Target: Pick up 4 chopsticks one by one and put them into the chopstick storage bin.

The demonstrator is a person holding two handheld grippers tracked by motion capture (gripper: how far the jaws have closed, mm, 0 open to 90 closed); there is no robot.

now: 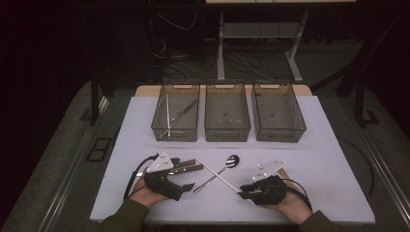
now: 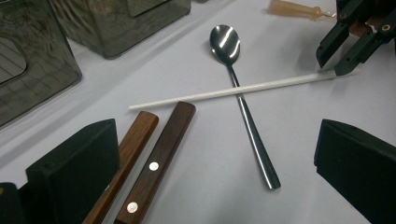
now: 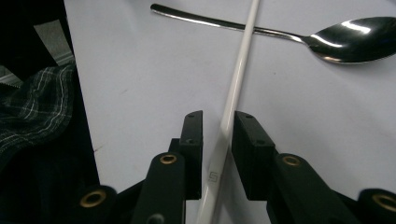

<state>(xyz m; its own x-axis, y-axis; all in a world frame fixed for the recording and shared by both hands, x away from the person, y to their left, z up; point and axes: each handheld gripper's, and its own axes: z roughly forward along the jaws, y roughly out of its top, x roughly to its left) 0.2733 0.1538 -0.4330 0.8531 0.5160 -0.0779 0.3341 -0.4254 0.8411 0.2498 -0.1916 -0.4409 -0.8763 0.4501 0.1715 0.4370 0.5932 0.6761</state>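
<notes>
One thin white plastic chopstick (image 3: 232, 100), faintly stamped "S", lies between the right gripper's (image 3: 219, 122) narrowed, not-yet-pressing jaws; the left gripper (image 2: 215, 154) gapes empty.

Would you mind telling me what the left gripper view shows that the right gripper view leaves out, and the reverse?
Left gripper view: two wooden handles, smoky bins and the right gripper at the white chopstick's end. Right gripper view: the jaws flanking that chopstick with slight gaps, a small mark on it, and plaid cloth. Both: the chopstick lying across the spoon on the table.
</notes>
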